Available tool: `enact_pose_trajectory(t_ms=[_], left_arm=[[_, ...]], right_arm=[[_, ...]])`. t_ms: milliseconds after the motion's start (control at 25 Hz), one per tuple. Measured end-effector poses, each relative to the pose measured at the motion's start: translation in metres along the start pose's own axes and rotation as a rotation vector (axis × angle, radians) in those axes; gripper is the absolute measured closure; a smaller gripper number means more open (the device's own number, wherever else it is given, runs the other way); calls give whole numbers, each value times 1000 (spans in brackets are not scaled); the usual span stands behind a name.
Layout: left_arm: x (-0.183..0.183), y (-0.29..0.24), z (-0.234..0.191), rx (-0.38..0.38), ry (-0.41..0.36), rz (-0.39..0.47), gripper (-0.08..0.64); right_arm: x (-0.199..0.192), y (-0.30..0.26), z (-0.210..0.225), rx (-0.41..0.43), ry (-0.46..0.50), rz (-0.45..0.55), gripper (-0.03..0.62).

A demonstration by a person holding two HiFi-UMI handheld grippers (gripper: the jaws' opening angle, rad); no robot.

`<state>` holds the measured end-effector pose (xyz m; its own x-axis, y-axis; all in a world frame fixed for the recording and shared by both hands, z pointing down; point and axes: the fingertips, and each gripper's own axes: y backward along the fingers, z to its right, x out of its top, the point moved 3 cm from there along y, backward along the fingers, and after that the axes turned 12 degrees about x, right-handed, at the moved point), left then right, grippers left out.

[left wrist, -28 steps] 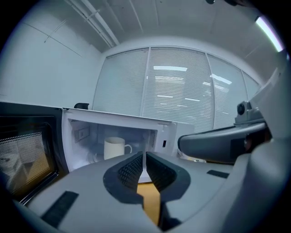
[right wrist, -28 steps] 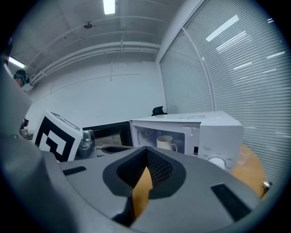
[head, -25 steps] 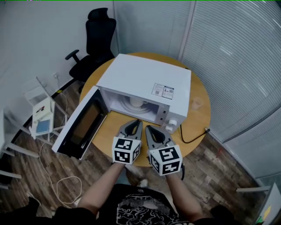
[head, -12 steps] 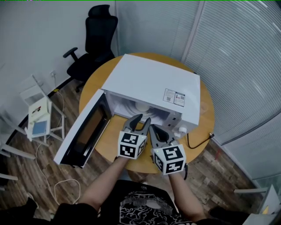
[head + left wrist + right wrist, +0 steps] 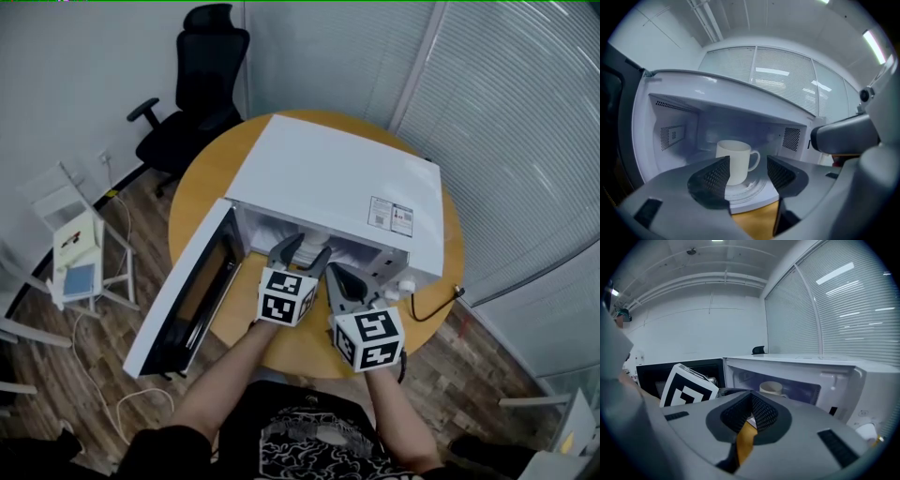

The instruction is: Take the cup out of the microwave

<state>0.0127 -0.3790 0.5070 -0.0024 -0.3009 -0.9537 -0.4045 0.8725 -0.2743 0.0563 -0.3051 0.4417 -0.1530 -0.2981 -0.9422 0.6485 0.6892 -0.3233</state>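
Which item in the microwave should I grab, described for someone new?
A white microwave sits on the round wooden table, door swung open. Inside, on the turntable, stands a plain white cup with one handle, the only thing in there.

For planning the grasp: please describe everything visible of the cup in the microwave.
The cup is a plain white mug, seemingly ceramic, loop handle at right in the left gripper view. It stands upright on the turntable inside the open microwave. The left tongs, just opening, do not touch it.
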Motion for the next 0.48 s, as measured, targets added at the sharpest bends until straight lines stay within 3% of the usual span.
enact_pose_trajectory(t_ms=[240, 480], left_arm=[[-9, -17, -11, -9, -16, -17, 235], [-13, -38, -20, -11, -43, -20, 204]], right_arm=[[-5, -12, 2, -14, -8, -17, 577], [-8, -20, 7, -27, -8, -26, 577]])
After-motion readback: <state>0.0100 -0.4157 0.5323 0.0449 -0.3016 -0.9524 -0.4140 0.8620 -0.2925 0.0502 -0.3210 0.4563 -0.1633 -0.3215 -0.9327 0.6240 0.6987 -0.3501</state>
